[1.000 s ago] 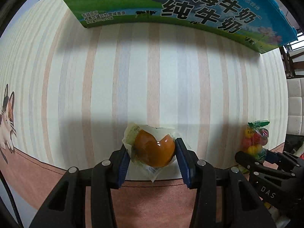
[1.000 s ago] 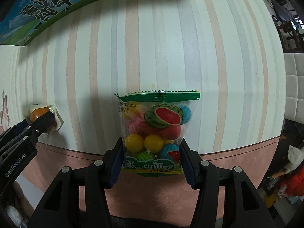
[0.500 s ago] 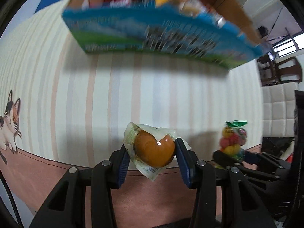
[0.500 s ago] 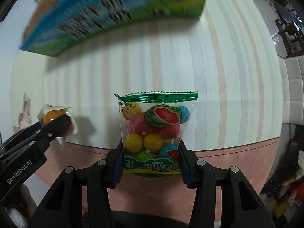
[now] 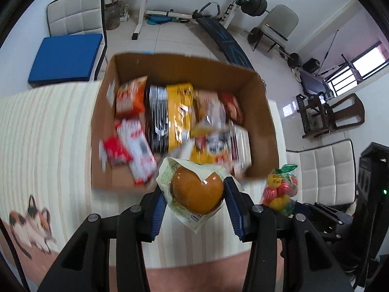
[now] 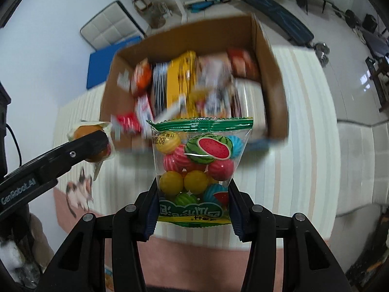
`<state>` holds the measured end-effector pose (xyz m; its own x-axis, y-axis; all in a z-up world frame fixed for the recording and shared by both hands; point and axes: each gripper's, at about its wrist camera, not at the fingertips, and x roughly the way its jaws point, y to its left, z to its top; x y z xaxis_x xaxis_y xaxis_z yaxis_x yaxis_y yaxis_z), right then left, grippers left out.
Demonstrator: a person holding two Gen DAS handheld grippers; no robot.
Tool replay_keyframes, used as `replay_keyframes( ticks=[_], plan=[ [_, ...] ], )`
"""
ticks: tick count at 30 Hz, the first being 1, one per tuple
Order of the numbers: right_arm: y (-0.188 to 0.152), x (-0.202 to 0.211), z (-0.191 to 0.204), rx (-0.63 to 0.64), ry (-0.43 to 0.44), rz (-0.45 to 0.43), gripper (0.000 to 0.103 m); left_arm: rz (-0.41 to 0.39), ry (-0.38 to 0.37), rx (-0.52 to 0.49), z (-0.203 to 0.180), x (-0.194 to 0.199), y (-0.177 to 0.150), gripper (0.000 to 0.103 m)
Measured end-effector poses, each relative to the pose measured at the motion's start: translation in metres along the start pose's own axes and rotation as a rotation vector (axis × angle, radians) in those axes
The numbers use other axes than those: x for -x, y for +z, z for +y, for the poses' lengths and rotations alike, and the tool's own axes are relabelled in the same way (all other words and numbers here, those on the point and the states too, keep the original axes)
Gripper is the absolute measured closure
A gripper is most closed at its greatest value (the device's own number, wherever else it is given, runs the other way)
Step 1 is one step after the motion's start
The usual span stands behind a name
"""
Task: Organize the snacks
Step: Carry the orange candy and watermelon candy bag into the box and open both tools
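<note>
Snacks fill the cardboard box (image 5: 262,131) at the striped worktop's (image 5: 48,133) far edge. Left claw (image 5: 194,206) is clamped on a wrapped orange heart-shaped jelly (image 5: 197,192); right claw (image 6: 193,209), jaws just closing, pinches a fruit-ball candy bag (image 6: 198,163), both above the box's near side.

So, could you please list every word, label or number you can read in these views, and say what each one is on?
"GenRobot.AI": on the side of the left tool, seen from the right wrist.
Candy bag: Chinese print on the green band and beside the top seam, not legible to me.
Jelly pack: fine print and barcode, too small.
Snack packets in the cardboard box: blurred, unreadable.
</note>
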<state>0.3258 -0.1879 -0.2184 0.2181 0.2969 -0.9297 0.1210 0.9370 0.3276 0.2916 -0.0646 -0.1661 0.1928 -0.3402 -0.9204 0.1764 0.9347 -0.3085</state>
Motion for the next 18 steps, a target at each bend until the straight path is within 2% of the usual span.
replay_keyframes(
  ticks=[3,6,8,13,18],
  plan=[
    [0.061,-0.009,-0.002,-0.004,-0.011,-0.007,0.051,0.038,-0.007,0.022,0.009,-0.016,0.035,0.06],
    [0.097,-0.017,-0.009,-0.009,-0.023,0.003,0.051,0.101,-0.026,0.047,0.017,-0.045,0.076,0.06],
    [0.124,-0.034,-0.015,-0.017,-0.031,0.013,0.051,0.139,-0.031,0.062,0.021,-0.062,0.093,0.06],
    [0.173,-0.071,-0.028,-0.035,-0.039,0.061,0.051,0.217,-0.012,0.072,0.029,-0.107,0.131,0.06],
    [0.203,-0.096,-0.032,-0.016,-0.084,0.079,0.051,0.263,0.013,0.078,0.037,-0.134,0.148,0.06]
  ],
)
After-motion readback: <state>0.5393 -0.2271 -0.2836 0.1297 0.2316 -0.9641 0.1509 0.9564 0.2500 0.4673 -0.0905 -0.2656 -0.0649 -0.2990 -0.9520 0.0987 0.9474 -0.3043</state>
